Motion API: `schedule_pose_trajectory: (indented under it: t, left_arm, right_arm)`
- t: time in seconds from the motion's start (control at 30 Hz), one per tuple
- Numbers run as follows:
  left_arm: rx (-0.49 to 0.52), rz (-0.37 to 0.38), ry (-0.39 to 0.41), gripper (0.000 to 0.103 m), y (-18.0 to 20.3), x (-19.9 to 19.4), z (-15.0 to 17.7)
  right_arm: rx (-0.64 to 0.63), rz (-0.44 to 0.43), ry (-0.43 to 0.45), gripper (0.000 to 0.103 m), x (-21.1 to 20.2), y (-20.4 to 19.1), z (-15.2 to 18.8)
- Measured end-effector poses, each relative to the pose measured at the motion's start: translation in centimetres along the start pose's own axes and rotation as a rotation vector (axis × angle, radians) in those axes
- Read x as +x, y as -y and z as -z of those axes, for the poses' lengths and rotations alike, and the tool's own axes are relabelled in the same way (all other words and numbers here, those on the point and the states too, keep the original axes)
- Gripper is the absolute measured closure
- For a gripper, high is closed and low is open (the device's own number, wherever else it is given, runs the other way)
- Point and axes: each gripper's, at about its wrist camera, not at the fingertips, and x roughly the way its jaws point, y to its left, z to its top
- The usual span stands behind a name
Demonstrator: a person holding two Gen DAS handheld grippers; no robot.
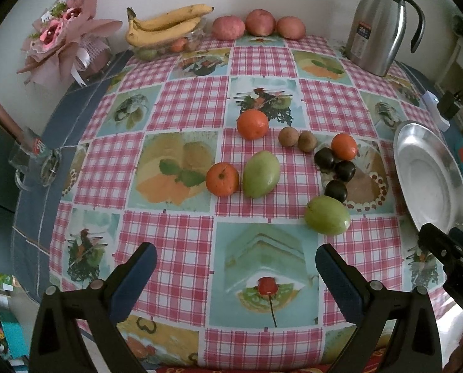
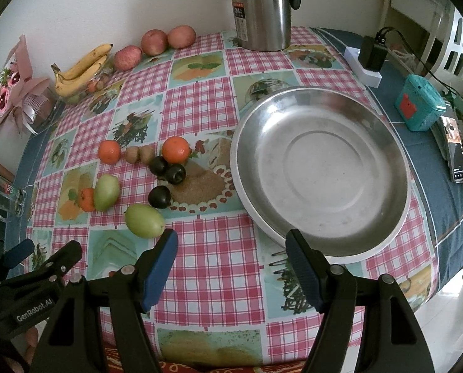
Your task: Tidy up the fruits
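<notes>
A: Steel dish (image 2: 320, 168), bare, just ahead of the right tongs (image 2: 231, 245) on the table (image 2: 219, 267)?
B: Yes. Loose fruit ahead of the left tongs (image 1: 236, 256): three oranges (image 1: 252, 123), two green mangoes (image 1: 261, 174), three dark plums (image 1: 324, 157), two brown fruits (image 1: 288, 136).
A: Tongs?
B: Both spread, pinching nothing.

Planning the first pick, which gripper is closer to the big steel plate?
Right. The right gripper hovers open at the steel plate's near rim, one finger overlapping its edge in view. The left gripper is open further off, over the tablecloth, with the plate at its far right.
</notes>
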Motion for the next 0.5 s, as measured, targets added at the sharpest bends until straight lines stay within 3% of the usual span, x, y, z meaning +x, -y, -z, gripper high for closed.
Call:
schedule_pose_trajectory:
  t: [0.5]
  left_arm:
    - [-0.017,0.009,-0.02,0.0,-0.13,0.39,-0.04]
  right_arm:
    - [0.003,-0.002,-0.001,0.03,0.03,0.05,0.02]
